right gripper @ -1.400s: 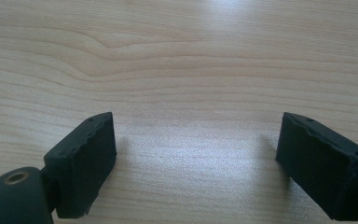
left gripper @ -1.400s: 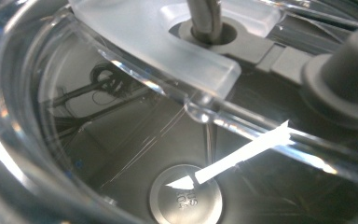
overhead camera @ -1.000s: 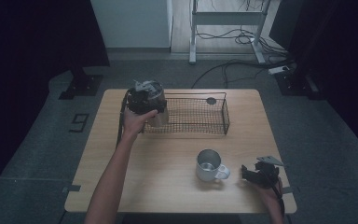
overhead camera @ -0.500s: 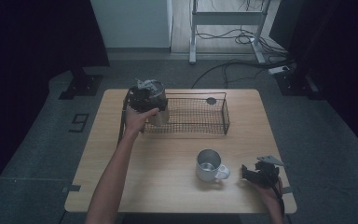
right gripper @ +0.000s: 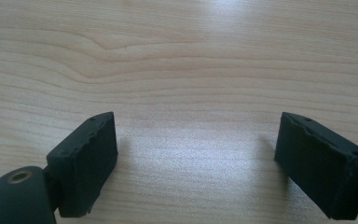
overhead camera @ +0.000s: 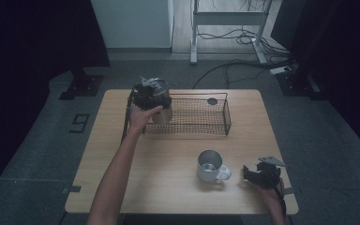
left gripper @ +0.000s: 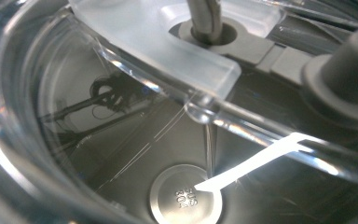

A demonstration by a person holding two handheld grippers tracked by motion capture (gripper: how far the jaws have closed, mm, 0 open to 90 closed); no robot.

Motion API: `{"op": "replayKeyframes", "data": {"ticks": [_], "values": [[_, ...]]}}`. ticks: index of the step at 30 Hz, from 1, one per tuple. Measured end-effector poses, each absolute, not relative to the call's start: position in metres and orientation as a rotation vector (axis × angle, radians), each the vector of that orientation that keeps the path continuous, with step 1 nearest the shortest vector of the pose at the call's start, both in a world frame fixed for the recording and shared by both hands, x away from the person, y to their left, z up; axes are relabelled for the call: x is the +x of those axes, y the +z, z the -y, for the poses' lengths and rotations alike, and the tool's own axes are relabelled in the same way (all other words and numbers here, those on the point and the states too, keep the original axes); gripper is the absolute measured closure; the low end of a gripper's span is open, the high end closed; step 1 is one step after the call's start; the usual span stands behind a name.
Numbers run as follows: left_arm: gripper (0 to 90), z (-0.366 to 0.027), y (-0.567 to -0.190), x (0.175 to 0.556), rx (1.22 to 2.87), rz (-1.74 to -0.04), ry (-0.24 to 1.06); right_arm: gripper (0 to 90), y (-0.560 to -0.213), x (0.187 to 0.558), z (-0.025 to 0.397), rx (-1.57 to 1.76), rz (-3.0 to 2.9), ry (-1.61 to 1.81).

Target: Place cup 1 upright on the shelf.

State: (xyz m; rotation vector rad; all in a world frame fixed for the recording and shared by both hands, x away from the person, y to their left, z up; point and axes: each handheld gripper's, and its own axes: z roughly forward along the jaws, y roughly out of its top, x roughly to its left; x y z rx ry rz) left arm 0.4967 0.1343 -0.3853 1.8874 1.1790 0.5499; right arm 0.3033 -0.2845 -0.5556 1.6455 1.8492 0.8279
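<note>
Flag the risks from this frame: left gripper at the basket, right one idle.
1. The left gripper holds a steel lidded cup at the wire basket's left end; it could catch the rim on the way in and tip.
2. The left gripper view is pressed against the cup's clear lid, so placement is close to blind.
3. The right gripper rests open beside the steel mug; a careless move could knock it.

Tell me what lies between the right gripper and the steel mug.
Bare wooden table in the high view, between right gripper and steel mug.
</note>
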Motion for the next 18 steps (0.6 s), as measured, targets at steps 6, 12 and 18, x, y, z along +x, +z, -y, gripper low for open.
{"op": "replayKeyframes", "data": {"ticks": [6, 12, 18], "values": [[4.1, -0.132, -0.387, 0.504, 1.889, -1.181, 0.55, 12.7, -0.556, 0.303, 0.284, 1.646, -1.849, 0.828], [4.1, -0.13, -0.393, 0.508, 1.886, -1.196, 0.568, 12.7, -0.556, 0.303, 0.285, 1.645, -1.849, 0.828], [4.1, -0.127, -0.397, 0.511, 1.885, -1.198, 0.569, 12.7, -0.556, 0.303, 0.284, 1.646, -1.848, 0.827]]}}
